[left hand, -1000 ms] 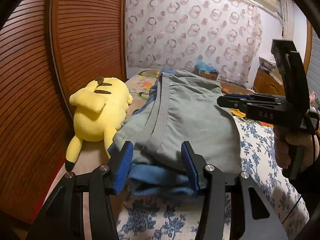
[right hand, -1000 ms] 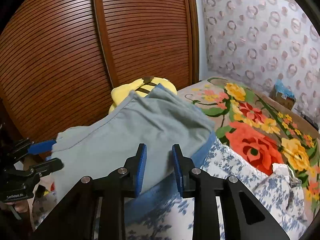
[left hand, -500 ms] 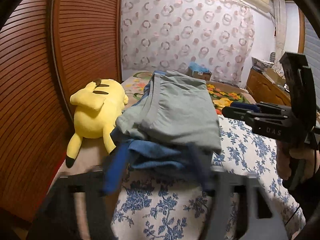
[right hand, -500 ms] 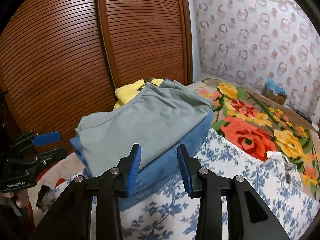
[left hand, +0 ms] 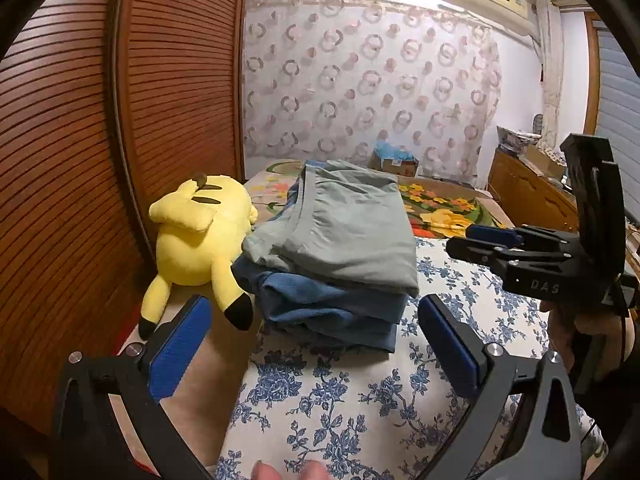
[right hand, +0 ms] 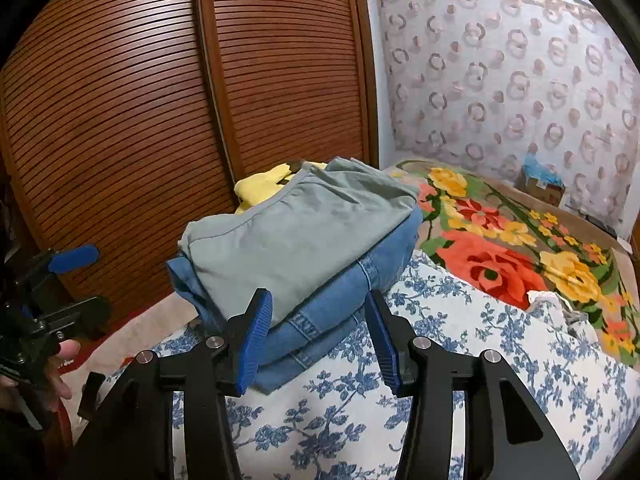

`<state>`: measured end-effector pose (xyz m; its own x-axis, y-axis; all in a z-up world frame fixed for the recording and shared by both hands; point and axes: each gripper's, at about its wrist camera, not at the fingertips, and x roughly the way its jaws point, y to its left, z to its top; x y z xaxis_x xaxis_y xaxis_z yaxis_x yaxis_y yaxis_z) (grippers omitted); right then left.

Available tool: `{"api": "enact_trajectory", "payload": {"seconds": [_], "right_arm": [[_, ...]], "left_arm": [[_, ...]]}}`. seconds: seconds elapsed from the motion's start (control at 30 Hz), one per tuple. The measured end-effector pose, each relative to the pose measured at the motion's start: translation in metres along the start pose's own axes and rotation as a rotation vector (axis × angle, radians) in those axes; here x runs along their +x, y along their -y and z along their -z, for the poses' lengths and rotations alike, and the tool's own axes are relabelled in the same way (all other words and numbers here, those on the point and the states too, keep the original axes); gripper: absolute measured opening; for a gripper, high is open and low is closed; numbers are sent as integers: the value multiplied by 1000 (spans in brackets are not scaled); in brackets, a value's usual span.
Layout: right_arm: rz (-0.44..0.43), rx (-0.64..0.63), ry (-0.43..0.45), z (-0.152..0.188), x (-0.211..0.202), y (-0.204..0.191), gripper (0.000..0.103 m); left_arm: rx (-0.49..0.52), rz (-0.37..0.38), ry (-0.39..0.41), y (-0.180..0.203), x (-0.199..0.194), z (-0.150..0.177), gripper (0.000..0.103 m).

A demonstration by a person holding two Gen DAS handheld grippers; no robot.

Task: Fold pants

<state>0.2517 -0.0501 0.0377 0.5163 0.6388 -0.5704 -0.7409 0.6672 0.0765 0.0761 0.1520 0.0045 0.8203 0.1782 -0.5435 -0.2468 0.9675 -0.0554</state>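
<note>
The bed [left hand: 360, 400] carries everything here; it has a sheet with blue flowers and, further back, a blanket [right hand: 500, 248] with big red and yellow flowers. On the sheet lies the stack [right hand: 304, 248] of folded pants: the grey pants [left hand: 344, 232] on top, the jeans [left hand: 332, 312] under them. The stack touches the yellow plush [left hand: 196, 240] at its left side, near the wooden doors [right hand: 160, 100].

The left gripper [left hand: 312, 344] hangs just before the near end of the stack, its fingers wide open and holding nothing. The right gripper [right hand: 316, 336] is at the stack's side, fingers also open and empty, apart from the cloth.

I judge that the folding is done or almost done. The cloth is soft and will sag if it is lifted at one point. The jeans look heavier and stiffer, the grey pants thin and light, so the top piece can slip. It is better to take hold at the thick folded edges, one gripper at each end.
</note>
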Motion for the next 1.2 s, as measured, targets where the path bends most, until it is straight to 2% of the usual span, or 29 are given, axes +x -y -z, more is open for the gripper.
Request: {"api": "enact_trajectory", "payload": {"seconds": [0.1, 0.17, 0.23, 0.3, 0.37, 0.57, 1.0, 1.2], "right_arm": [[4, 8, 3, 4, -8, -3, 64], [5, 13, 6, 9, -13, -4, 69], [23, 20, 12, 15, -21, -5, 79], [34, 31, 17, 20, -28, -5, 81], [45, 45, 17, 27, -35, -4, 89], [116, 59, 35, 42, -60, -7, 96], [253, 126, 99, 81, -141, -8, 96], [279, 155, 116, 104, -178, -16, 96]], "left_arm": [[24, -1, -1, 5, -4, 2, 103], [43, 2, -8, 10, -5, 4, 103], [41, 24, -6, 13, -7, 7, 103], [32, 51, -10, 16, -9, 9, 103], [25, 59, -10, 18, -10, 10, 103], [46, 69, -3, 31, -14, 16, 103], [93, 141, 1, 80, -30, 28, 103], [121, 175, -2, 104, -43, 36, 103]]}}
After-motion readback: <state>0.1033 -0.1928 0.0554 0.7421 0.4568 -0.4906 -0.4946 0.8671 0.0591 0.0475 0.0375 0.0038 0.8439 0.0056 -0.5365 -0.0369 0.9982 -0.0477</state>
